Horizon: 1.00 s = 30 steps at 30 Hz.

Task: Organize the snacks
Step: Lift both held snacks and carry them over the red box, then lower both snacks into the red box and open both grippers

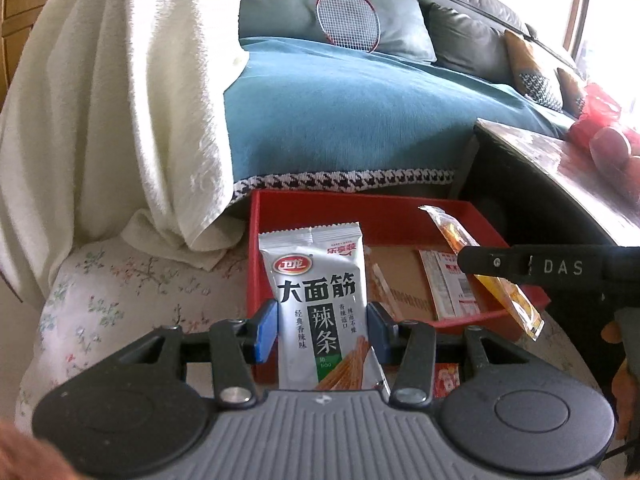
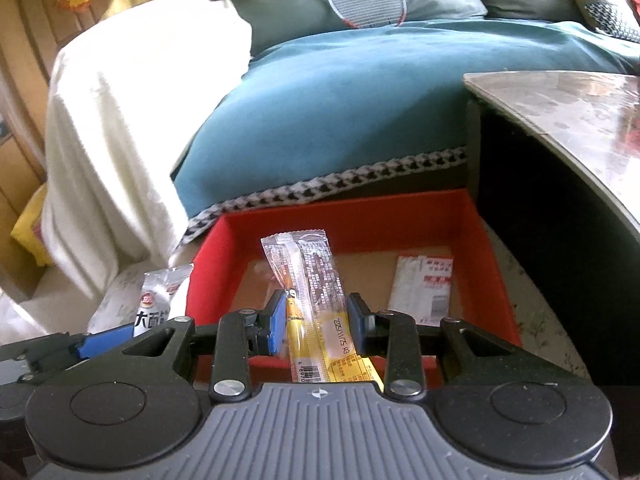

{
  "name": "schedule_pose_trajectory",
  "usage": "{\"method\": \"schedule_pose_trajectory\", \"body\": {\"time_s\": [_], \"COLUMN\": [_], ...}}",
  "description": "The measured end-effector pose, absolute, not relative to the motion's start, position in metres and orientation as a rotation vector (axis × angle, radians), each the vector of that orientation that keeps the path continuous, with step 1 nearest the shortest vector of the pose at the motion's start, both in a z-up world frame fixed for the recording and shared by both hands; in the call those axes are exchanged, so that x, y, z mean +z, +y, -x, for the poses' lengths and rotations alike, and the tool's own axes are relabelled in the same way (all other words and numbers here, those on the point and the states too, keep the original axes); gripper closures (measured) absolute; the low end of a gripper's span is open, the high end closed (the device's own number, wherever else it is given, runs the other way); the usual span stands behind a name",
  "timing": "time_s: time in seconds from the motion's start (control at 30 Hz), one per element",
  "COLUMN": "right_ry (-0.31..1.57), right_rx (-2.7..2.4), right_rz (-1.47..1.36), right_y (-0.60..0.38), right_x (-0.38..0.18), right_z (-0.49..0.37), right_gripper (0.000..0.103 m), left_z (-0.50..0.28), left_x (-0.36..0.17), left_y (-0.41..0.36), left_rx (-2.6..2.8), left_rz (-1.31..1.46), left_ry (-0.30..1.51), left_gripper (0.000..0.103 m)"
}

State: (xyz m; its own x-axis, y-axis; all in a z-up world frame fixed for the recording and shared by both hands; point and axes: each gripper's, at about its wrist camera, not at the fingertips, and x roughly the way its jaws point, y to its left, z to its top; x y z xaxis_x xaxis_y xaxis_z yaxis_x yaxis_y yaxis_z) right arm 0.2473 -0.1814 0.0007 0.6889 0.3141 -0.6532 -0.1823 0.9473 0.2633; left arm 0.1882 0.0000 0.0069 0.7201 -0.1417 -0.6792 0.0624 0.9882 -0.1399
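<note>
Hiding part of the red box [image 1: 400, 216], the silver packet [image 1: 320, 304] stands clamped.

box [image 2: 360, 216]: red walls, brown cardboard floor
big packet [image 1: 320, 300]: silver-white, black lettering, red logo
thin packet [image 2: 320, 300]: clear top, yellow lower part
blanket [image 1: 340, 112]: teal, black-and-white houndstooth border
towel [image 1: 120, 100]: cream-white
racket [image 1: 348, 16]: red frame, white strings
cushion [image 1: 120, 292]: pale floral print
</note>
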Motion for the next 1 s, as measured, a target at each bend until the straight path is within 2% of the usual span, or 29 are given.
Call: {"method": "schedule_pose_trajectory", "body": {"time_s": [1.0], "right_ry": [0.763], "right_rx": [0.180], "right_rz": [-0.114], "right_y": [-0.184], "right_x": [-0.032], "right_z": [-0.307], "right_gripper": [0.063], "left_z": [-0.270], "left_x": [-0.009], "left_y": [-0.015], "left_rx": [-0.089], "left_rz": [0.069], "left_ry": [0.716], "left_gripper": [0.062]}}
